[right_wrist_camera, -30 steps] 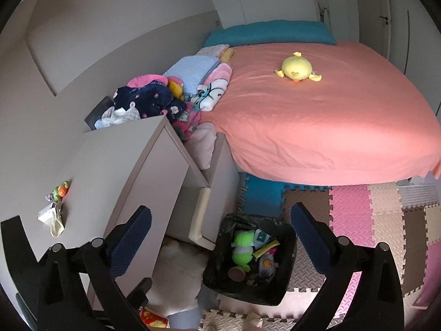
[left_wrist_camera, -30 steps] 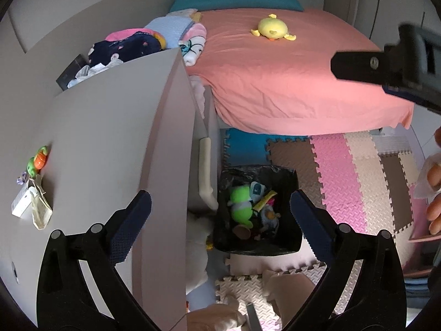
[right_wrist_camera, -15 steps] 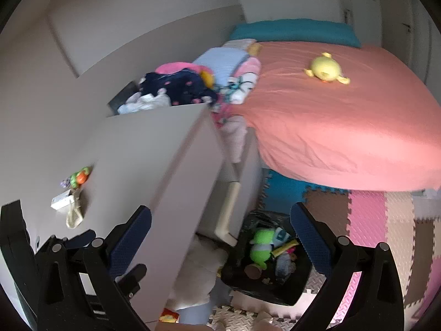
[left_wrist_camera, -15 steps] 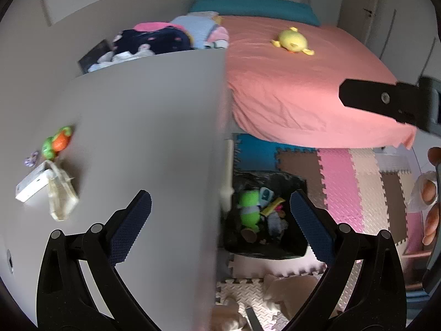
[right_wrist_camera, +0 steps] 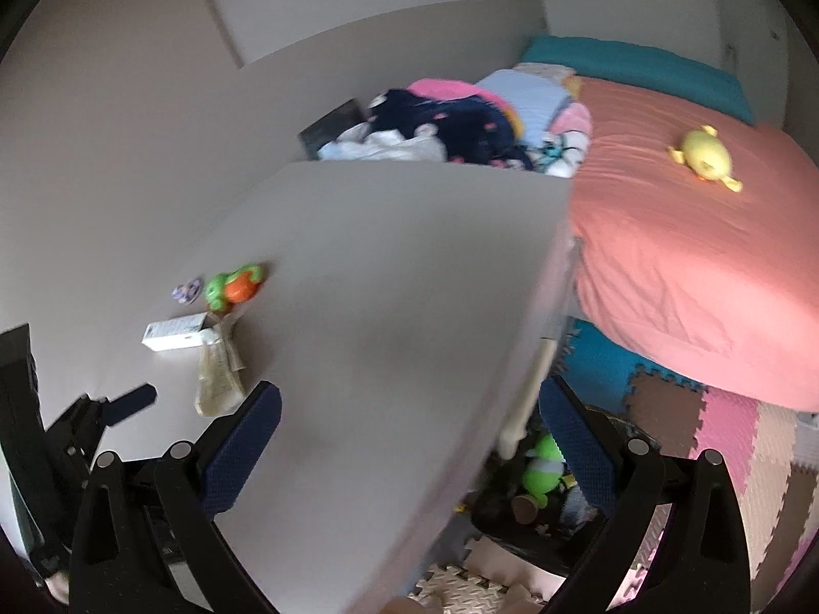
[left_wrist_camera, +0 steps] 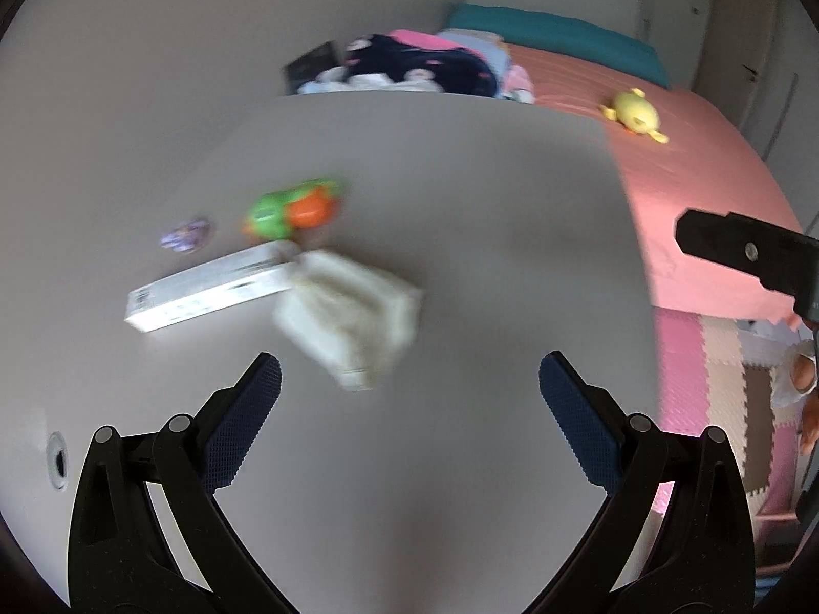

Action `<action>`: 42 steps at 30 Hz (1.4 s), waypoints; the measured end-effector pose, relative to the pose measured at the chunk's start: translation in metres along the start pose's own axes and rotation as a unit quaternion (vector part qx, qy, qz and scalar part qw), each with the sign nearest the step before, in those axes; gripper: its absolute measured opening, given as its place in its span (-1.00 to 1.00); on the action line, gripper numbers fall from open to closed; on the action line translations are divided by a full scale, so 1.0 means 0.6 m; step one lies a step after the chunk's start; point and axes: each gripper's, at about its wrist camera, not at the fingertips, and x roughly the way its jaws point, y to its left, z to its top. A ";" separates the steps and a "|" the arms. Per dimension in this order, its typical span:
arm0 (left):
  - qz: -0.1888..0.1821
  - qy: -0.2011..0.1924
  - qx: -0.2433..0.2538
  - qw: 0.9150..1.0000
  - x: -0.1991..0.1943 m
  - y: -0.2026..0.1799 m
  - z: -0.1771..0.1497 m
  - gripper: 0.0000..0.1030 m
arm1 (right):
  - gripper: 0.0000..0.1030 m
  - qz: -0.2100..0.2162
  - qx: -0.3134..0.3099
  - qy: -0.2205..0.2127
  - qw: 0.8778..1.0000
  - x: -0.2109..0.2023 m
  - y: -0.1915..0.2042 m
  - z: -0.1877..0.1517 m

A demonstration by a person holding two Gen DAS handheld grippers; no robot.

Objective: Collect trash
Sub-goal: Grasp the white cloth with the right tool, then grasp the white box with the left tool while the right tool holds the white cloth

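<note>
Two blue-padded fingers of the left gripper (left_wrist_camera: 409, 384) are standing wide apart, released and gripping nothing, above the grey desk top (left_wrist_camera: 460, 256). Just ahead of them, a crumpled, cream-coloured piece of wrapping (left_wrist_camera: 353, 317) is lying flat on the desk, blurred in this view, so its exact kind is unclear. Touching its far left corner, a long white box (left_wrist_camera: 205, 291) is resting on its side. Beyond the box, a green and orange toy (left_wrist_camera: 292, 210) is sitting near a small purple object (left_wrist_camera: 185, 234).

In the right wrist view, the right gripper (right_wrist_camera: 409, 419) is hanging higher, over the desk's front edge, its fingers likewise spread and empty. One blue fingertip of the left gripper (right_wrist_camera: 130, 401) is showing at the left, just beside the same cream wrapping (right_wrist_camera: 217, 378), with the white box (right_wrist_camera: 176, 333) and the toy (right_wrist_camera: 233, 287) farther back.

Below the desk edge, a black-lined bin (right_wrist_camera: 537, 506) is standing on the foam floor mats (right_wrist_camera: 727, 435), partly hidden by the right finger, with a green plush (right_wrist_camera: 542, 470) and other pieces inside. Past the desk, a heap of clothes (right_wrist_camera: 445, 128) is lying at the near corner of the bed with its pink sheet (right_wrist_camera: 691, 266), and a yellow plush (right_wrist_camera: 706, 158) is resting on the sheet.
</note>
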 end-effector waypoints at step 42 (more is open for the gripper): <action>0.054 0.010 -0.013 0.998 0.018 0.257 -0.019 0.90 | -0.32 -0.026 -0.176 0.081 0.981 0.231 0.284 0.009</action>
